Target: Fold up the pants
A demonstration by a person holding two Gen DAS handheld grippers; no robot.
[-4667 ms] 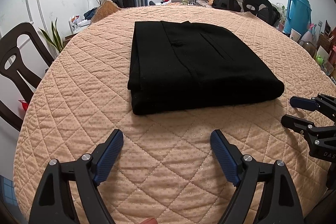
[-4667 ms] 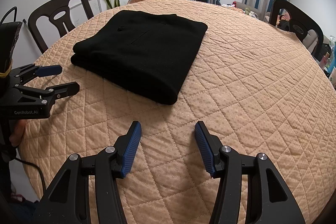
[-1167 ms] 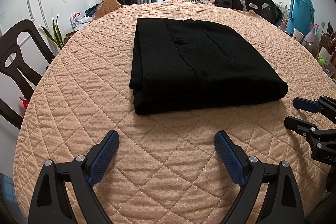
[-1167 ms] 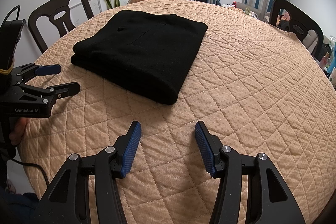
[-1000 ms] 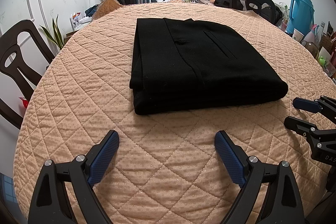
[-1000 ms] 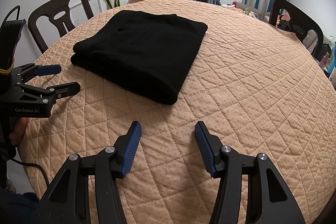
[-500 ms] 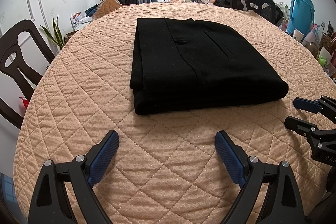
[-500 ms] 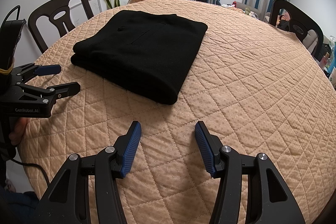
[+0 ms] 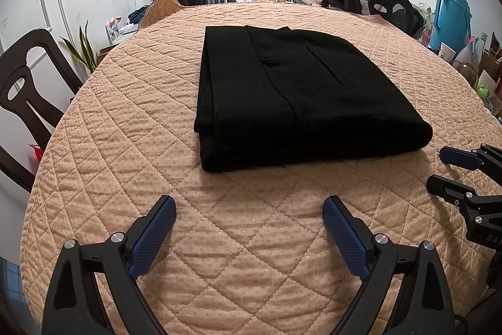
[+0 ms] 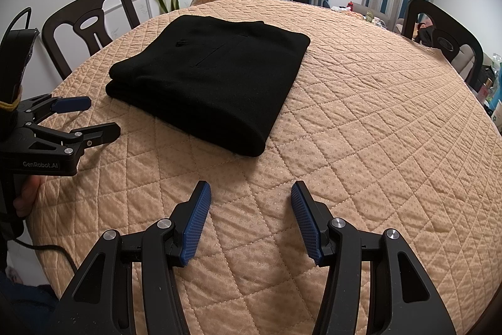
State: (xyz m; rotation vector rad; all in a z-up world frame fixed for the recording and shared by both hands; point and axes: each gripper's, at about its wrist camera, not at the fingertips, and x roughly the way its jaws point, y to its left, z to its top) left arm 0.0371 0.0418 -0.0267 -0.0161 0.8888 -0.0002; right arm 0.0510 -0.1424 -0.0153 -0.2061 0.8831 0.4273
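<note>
Black pants (image 9: pixel 301 96) lie folded into a neat rectangular stack on the round table with its quilted peach cover (image 9: pixel 131 121); in the right wrist view the pants (image 10: pixel 216 77) sit left of centre. My left gripper (image 9: pixel 249 209) is open, held over bare cover just short of the stack's near edge, nothing between its blue pads. It shows at the left in the right wrist view, the left gripper (image 10: pixel 94 116), a hand below it. My right gripper (image 10: pixel 251 193) is open and empty, near the stack's corner; it appears as the right gripper (image 9: pixel 439 167) at the left wrist view's right edge.
Dark wooden chairs stand around the table: one chair (image 9: pixel 22 90) at the left, another chair (image 10: pixel 445 40) at the far right. A blue thermos jug (image 9: pixel 451 18) and small items crowd a side surface. A plant (image 9: pixel 83 49) stands by the wall.
Since 4.7 s ago the left gripper has shifted slightly, with its fingers a little wider apart. Over the last second nothing has visibly moved.
</note>
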